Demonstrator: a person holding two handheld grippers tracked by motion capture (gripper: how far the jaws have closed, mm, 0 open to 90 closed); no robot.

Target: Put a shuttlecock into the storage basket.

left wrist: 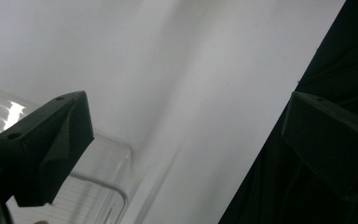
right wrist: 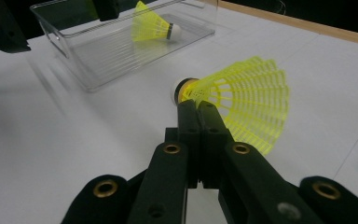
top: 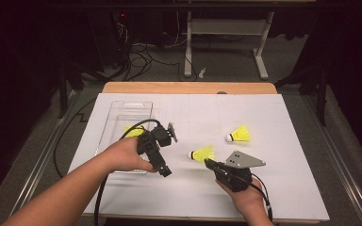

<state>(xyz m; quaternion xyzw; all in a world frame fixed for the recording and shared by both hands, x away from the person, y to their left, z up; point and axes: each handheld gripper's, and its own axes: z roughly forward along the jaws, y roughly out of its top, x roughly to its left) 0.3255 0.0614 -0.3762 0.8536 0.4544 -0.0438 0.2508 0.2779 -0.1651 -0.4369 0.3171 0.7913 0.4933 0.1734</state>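
My right gripper (top: 208, 163) (right wrist: 196, 106) is shut on the skirt edge of a yellow shuttlecock (top: 201, 154) (right wrist: 242, 100), whose white cork points left, toward the tray. A second yellow shuttlecock (top: 133, 132) (right wrist: 154, 23) lies inside the clear plastic tray (top: 122, 110) (right wrist: 74, 51) at the left. A third shuttlecock (top: 239, 134) rests on the white sheet to the right. My left gripper (top: 169, 151) (left wrist: 186, 107) hovers by the tray's right side, open wide with nothing between its jaws; a tray corner (left wrist: 107, 186) shows below its left jaw.
A white sheet (top: 273, 188) covers the wooden table (top: 188, 87). Cables trail from both grippers toward the near edge. Beyond the table, the floor holds cables and the legs of a white stand (top: 226, 47).
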